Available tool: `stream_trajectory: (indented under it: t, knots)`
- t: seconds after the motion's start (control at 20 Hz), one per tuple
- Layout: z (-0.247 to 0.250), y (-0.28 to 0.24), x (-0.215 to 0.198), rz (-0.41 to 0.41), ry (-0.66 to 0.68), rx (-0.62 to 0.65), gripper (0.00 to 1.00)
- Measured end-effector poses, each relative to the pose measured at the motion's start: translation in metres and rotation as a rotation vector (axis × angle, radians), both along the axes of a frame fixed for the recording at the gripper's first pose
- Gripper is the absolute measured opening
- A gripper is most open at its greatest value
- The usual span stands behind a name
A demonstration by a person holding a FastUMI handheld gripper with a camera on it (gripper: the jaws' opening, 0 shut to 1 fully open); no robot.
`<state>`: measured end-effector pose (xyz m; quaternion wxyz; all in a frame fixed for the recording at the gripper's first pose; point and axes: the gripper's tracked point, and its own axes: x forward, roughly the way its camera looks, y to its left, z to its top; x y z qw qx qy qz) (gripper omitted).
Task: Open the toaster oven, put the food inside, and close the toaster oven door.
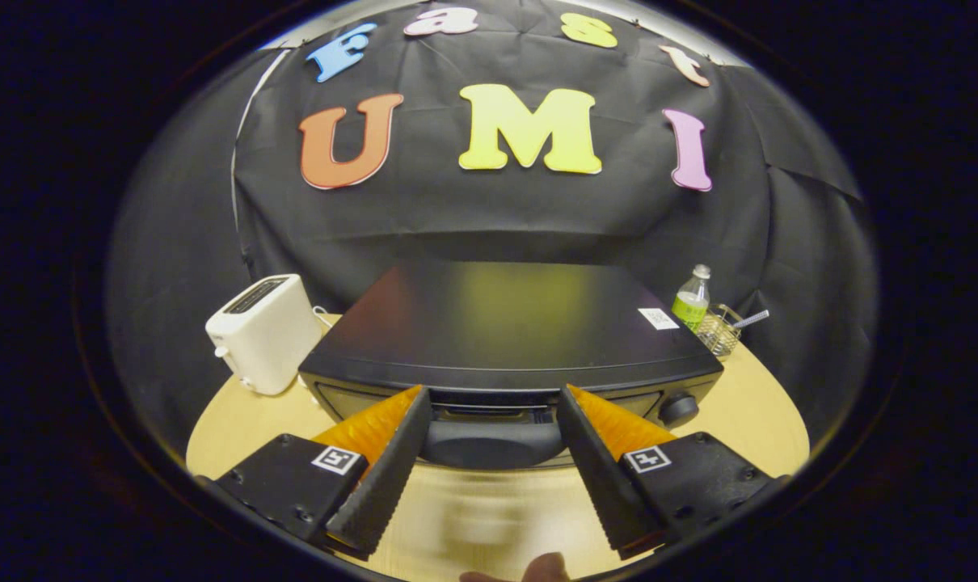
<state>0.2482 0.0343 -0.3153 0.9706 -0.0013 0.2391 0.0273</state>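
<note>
The black toaster oven [505, 323] stands on the round wooden table [238, 420], and I look down on its flat top. Its dark curved door handle [493, 443] lies between my two fingers, just below the oven's front edge. My gripper [493, 392] is open, its fingertips reaching the oven's front on either side of the handle, and neither finger presses on it. A control knob [677, 408] sits at the right of the oven's front. A pale blurred shape [473, 517] lies on the table below the handle; I cannot tell what it is.
A white pop-up toaster [264, 331] stands left of the oven. Behind the oven's right corner are a green-labelled bottle [691, 299] and a small wire basket [719, 330]. A fingertip [541, 568] of a hand shows at the table's near edge.
</note>
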Motion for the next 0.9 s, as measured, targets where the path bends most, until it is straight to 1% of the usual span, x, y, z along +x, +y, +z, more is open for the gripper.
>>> stream_trajectory:
  t: [0.15, 0.3, 0.4, 0.5, 0.65, 0.7, 0.9]
  knots:
    - [-0.004, 0.001, -0.014, 0.015, 0.005, 0.03, 1.0]
    - [-0.019, -0.002, -0.049, 0.013, 0.027, 0.042, 1.0]
    - [-0.039, -0.005, -0.076, 0.017, 0.04, 0.013, 1.0]
    - [-0.059, -0.005, -0.095, 0.029, 0.086, -0.005, 1.0]
    - [-0.092, -0.009, -0.121, 0.057, 0.199, -0.029, 1.0]
    - [-0.096, -0.01, -0.13, 0.066, 0.222, -0.026, 1.0]
    - [-0.075, -0.014, -0.153, 0.091, 0.209, -0.003, 1.0]
